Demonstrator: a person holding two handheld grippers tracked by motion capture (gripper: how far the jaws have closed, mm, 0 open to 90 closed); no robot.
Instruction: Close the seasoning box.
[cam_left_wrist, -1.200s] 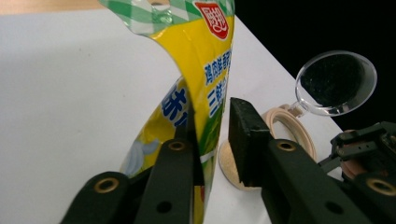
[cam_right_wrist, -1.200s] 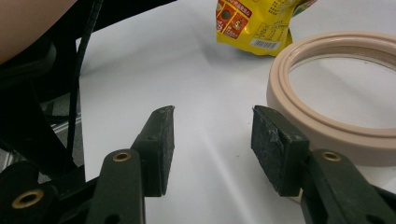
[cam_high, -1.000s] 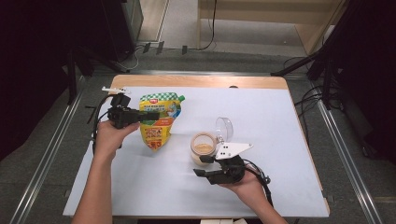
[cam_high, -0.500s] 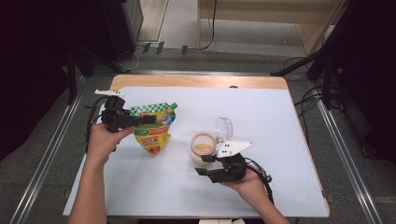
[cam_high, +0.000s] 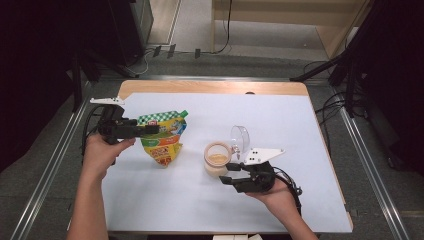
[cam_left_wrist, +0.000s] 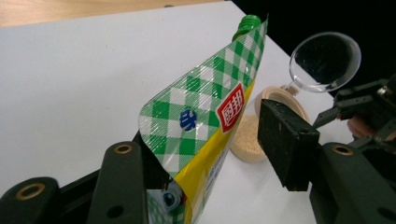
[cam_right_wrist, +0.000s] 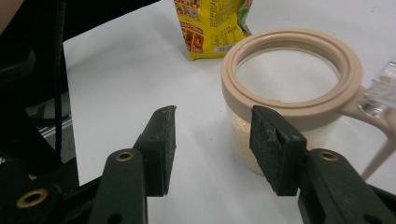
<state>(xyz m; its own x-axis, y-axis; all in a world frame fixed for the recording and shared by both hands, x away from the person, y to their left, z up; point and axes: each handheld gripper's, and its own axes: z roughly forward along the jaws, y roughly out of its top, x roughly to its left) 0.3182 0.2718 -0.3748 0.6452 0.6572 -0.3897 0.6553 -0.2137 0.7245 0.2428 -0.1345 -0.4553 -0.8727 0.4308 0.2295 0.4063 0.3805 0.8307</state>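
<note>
Left gripper (cam_left_wrist: 205, 154) view: fingers just opening around one pouch (cam_high: 162, 140), green cap showing. Right gripper (cam_right_wrist: 212, 149) fingers apart beside one jar (cam_right_wrist: 289, 93).

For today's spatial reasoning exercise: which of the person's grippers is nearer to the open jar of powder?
Right. The right gripper sits just beside the jar, its jaws open and not around it. The left gripper is farther off across the table, jaws just opened around the pouch.

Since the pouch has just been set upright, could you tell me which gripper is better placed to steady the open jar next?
The right gripper: its open jaws sit right beside the jar, while the left gripper is over at the pouch, jaws just opened.
</note>
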